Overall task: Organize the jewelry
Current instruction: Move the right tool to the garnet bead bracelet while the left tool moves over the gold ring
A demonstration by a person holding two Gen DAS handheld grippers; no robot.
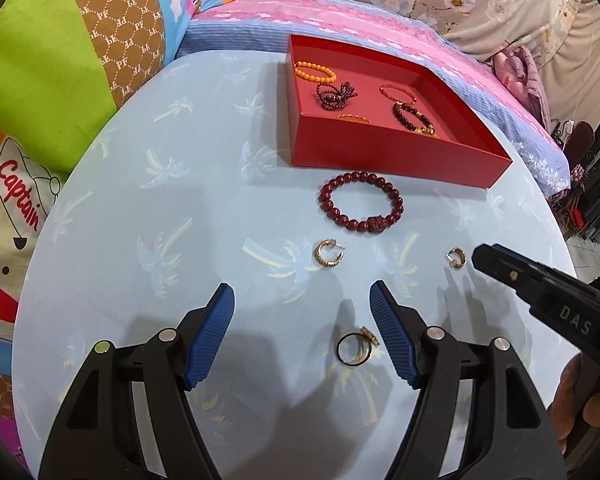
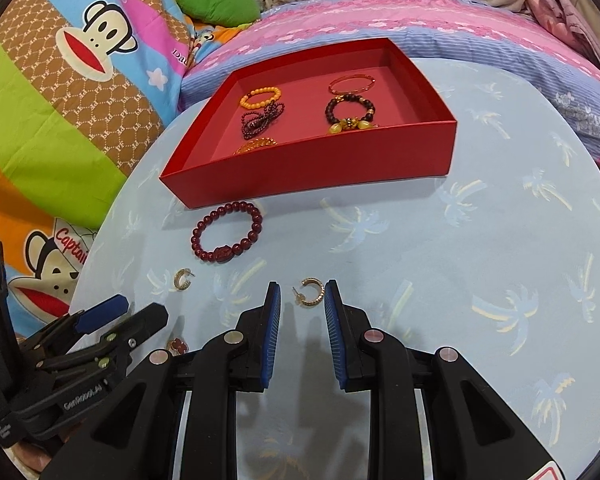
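Left gripper (image 1: pixel 302 300) jaws released, wide apart, gold ring (image 1: pixel 356 347) on worktop (image 1: pixel 140 208) between them, untouched. Right gripper (image 2: pixel 302 294) jaws narrowly parted, gold hoop earring (image 2: pixel 310 291) between tips, not pinched. Second hoop earring (image 2: pixel 182 279) to its left. Dark red bead bracelet (image 2: pixel 227 233) beyond, just before red box (image 2: pixel 308 168) holding more bracelets.

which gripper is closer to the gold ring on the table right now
Left. The gold ring lies on the blue cloth between the open left gripper's pads, close to one pad. The right gripper is off to the side, lined up on a gold hoop earring instead.
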